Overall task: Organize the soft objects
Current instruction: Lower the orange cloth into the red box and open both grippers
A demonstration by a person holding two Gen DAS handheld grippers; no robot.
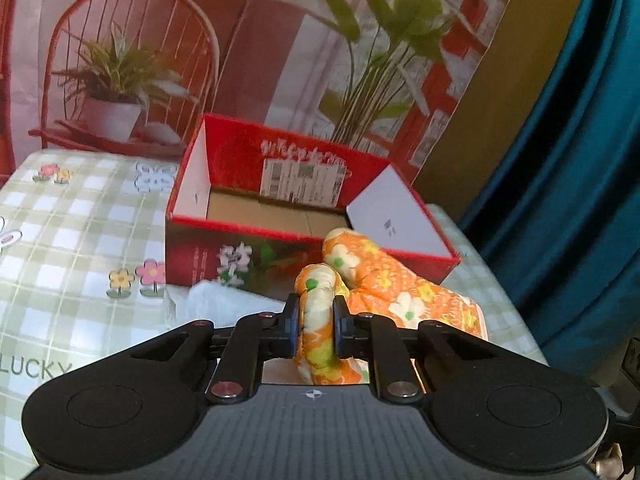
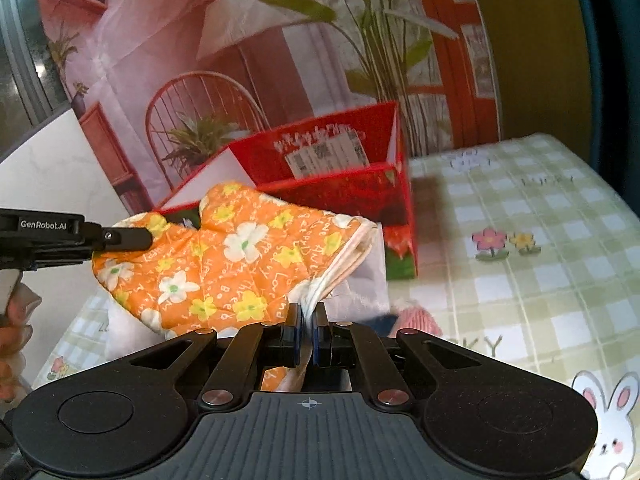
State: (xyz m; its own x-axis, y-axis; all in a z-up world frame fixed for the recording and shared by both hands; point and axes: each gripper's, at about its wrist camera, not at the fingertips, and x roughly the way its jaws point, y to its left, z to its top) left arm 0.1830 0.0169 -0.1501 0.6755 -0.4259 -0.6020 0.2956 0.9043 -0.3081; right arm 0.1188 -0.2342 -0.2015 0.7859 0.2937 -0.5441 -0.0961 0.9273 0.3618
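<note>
Nearest in the left wrist view, left gripper (image 1: 316, 328) clamped on the thumb of the orange floral oven mitt (image 1: 384, 280), jaws pressed into the padding from both sides. In the right wrist view, right gripper (image 2: 306, 336) closed tight on the white hem at the cuff of the same mitt (image 2: 224, 256), with the left gripper (image 2: 120, 239) seen at the far end of it. Mitt therefore stretched between both grippers, lifted above the checked tablecloth (image 1: 72, 216) on the table, just in front of the red box (image 1: 280, 184). Beneath it some white soft item (image 1: 224, 300) and, near the right jaws, something pink and knitted (image 2: 416, 318), too blurred to name. Farther on, box open and seemingly empty, near flaps standing up; behind it a printed backdrop (image 1: 160, 40) with plants. Probable risks: thin hem slipping from the right jaws if pulled apart too hard; mitt catching on the near wall or raised flap and pushing the light box away; uneven release leaving it hanging over the rim.
</note>
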